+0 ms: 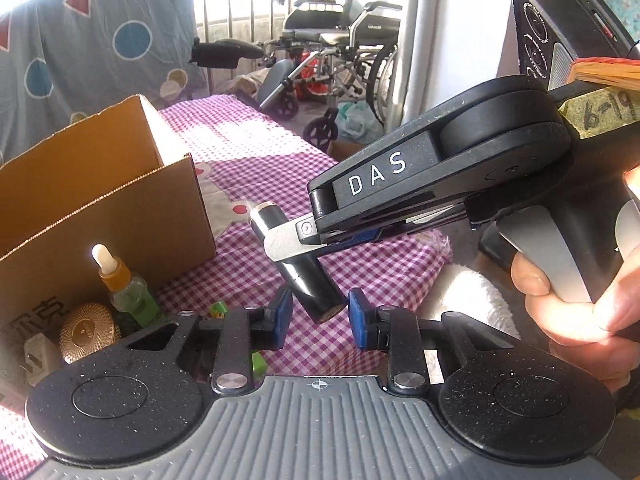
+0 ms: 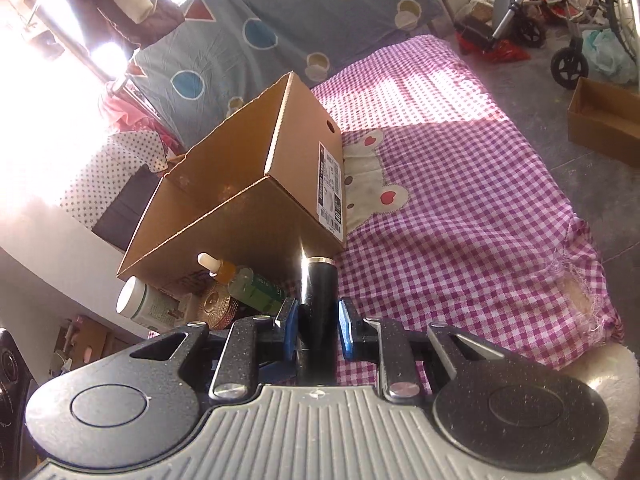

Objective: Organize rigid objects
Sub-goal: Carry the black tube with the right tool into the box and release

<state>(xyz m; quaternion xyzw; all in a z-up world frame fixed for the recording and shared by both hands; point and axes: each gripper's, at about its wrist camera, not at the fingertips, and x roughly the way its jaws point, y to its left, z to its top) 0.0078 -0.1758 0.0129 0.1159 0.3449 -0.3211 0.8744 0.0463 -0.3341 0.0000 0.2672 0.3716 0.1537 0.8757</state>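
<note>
A black tube [image 1: 308, 280] with a gold band near its top hangs tilted above the checked cloth [image 1: 248, 148]. My right gripper [image 1: 276, 240] is shut on its middle. In the right wrist view the tube [image 2: 318, 292] stands upright between the blue pads [image 2: 345, 328] of my right gripper [image 2: 319, 322]. My left gripper [image 1: 320, 316] sits just below, its pads set narrowly either side of the tube's lower end. A sliver of cloth shows between the left pad and the tube, so I see no press. An open cardboard box [image 2: 240, 208] stands behind.
In front of the box stand a dropper bottle [image 1: 128, 284], a gold round jar [image 1: 90, 332], a white plug [image 1: 36, 360] and a white-lidded jar [image 2: 140, 304]. A small green thing [image 1: 218, 308] lies under my left gripper. Wheelchairs [image 1: 340, 40] and a cardboard tray [image 2: 604, 120] are on the floor beyond.
</note>
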